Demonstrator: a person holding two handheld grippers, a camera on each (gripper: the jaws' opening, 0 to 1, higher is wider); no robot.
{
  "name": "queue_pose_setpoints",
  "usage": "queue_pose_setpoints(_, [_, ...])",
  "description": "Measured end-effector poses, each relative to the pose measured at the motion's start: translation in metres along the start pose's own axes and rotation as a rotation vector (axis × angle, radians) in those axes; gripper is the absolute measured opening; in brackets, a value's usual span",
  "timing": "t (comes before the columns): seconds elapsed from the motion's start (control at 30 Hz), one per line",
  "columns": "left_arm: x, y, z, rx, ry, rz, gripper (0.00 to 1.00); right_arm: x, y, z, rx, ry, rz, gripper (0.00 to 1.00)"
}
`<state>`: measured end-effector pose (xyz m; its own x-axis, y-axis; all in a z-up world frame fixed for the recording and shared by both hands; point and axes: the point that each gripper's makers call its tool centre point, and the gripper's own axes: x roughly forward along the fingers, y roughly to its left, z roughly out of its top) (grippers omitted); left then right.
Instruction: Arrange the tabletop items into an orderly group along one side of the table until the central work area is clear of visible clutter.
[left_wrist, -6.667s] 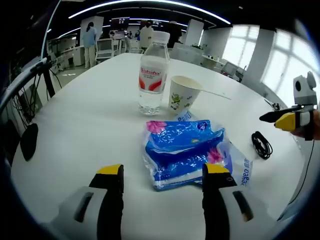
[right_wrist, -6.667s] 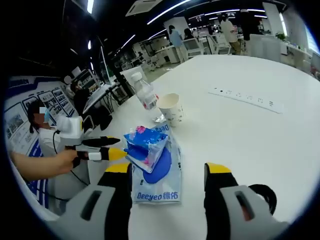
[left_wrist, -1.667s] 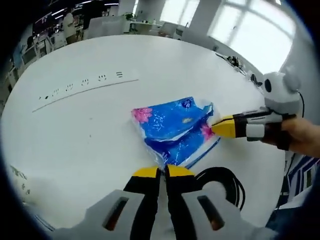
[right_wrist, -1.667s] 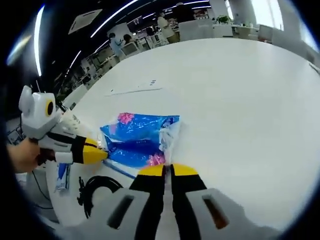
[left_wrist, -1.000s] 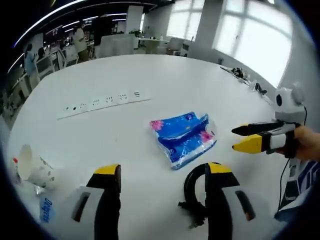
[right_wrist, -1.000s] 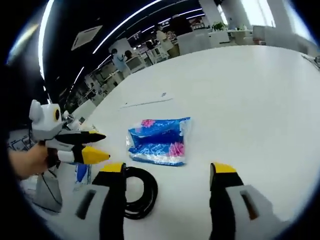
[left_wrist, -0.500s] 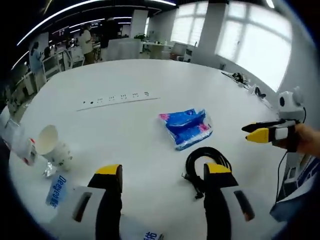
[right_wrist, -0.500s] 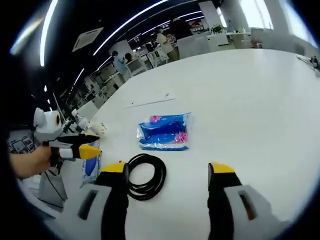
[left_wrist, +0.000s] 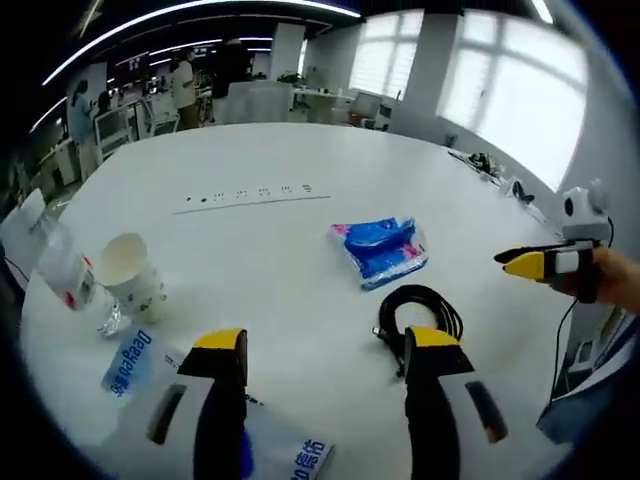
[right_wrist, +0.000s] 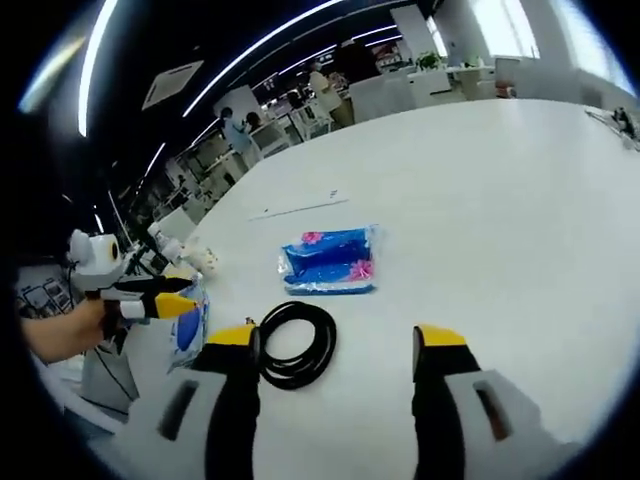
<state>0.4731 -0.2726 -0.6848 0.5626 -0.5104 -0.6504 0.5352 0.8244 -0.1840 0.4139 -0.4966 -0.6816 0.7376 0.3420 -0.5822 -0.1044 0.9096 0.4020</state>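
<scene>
Left gripper (left_wrist: 326, 350): jaws wide apart, empty, above the near table edge; in the right gripper view it shows at far left (right_wrist: 190, 297) in a hand (right_wrist: 70, 328), yellow tips just parted, holding nothing.
Right gripper (right_wrist: 342, 350): jaws wide apart, empty; in the left gripper view it shows at far right (left_wrist: 522, 262) in a hand (left_wrist: 615, 280), off the table edge, how far open I cannot tell from this angle.
Flat packet (left_wrist: 285, 455): blue-and-white, printed, lying under the left gripper's jaws at the near edge.
Small sachet (left_wrist: 127, 362): blue-white, flat on the table, just in front of the cup.
Cable (left_wrist: 420, 312): black coil lying just beyond the left gripper's right jaw; in the right gripper view (right_wrist: 296, 343), just past the left jaw.
Tissue pack (left_wrist: 381, 248): blue with pink flowers, mid-table, just beyond the cable, apart from it; also (right_wrist: 329, 260).
Cup (left_wrist: 130, 276): paper, upright, left side.
Bottle (left_wrist: 62, 268): clear, red label, just beside the cup, leaning in this view.
Socket strip (left_wrist: 250, 195): row of outlets set in the table, beyond the tissue pack.
Table (left_wrist: 300, 150): white, round edge.
Background: people standing among desks, windows at right.
</scene>
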Motion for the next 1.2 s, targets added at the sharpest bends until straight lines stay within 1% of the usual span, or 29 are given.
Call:
queue_pose_setpoints(0.27, [-0.006, 0.007, -0.006, -0.01, 0.001, 0.01, 0.64, 0.0, 0.005, -0.001, -0.004, 0.002, 0.006, 0.59])
queue_pose_setpoints(0.37, [-0.009, 0.01, -0.01, 0.01, 0.009, 0.011, 0.63, -0.001, 0.006, -0.003, -0.004, 0.006, 0.008, 0.58])
queue_pose_setpoints(0.43, [-0.012, 0.015, -0.012, 0.015, 0.012, 0.014, 0.63, -0.002, 0.006, -0.005, 0.001, 0.006, 0.007, 0.57])
queue_pose_setpoints(0.57, [-0.021, 0.032, -0.018, 0.019, 0.02, 0.033, 0.63, -0.008, 0.004, -0.011, 0.015, 0.009, 0.003, 0.56])
queue_pose_setpoints(0.63, [-0.025, 0.045, -0.023, 0.031, 0.029, 0.048, 0.63, -0.011, 0.005, -0.016, 0.02, 0.01, 0.001, 0.56])
queue_pose_setpoints(0.7, [-0.03, 0.059, -0.031, 0.05, 0.054, 0.071, 0.63, -0.013, 0.004, -0.023, 0.035, 0.017, 0.0, 0.55])
queue_pose_setpoints(0.77, [-0.035, 0.076, -0.037, 0.065, 0.072, 0.097, 0.64, -0.015, 0.004, -0.031, 0.066, 0.021, 0.001, 0.55])
queue_pose_setpoints(0.8, [-0.038, 0.086, -0.04, 0.053, 0.078, 0.11, 0.64, -0.016, 0.004, -0.035, 0.077, 0.024, 0.001, 0.54])
queue_pose_setpoints(0.87, [-0.04, 0.098, -0.043, 0.029, 0.086, 0.122, 0.65, -0.017, 0.005, -0.04, 0.085, 0.028, -0.002, 0.54])
queue_pose_setpoints(0.9, [-0.042, 0.109, -0.045, 0.011, 0.089, 0.133, 0.66, -0.018, 0.005, -0.042, 0.09, 0.031, -0.005, 0.54])
queue_pose_setpoints(1.03, [-0.046, 0.141, -0.046, -0.003, 0.09, 0.168, 0.67, -0.02, 0.008, -0.051, 0.099, 0.048, -0.004, 0.53])
queue_pose_setpoints(1.1, [-0.046, 0.151, -0.047, -0.004, 0.096, 0.171, 0.67, -0.02, 0.013, -0.053, 0.096, 0.056, 0.003, 0.53])
queue_pose_setpoints(1.2, [-0.041, 0.168, -0.053, 0.003, 0.124, 0.174, 0.67, -0.018, 0.024, -0.056, 0.106, 0.064, 0.031, 0.52])
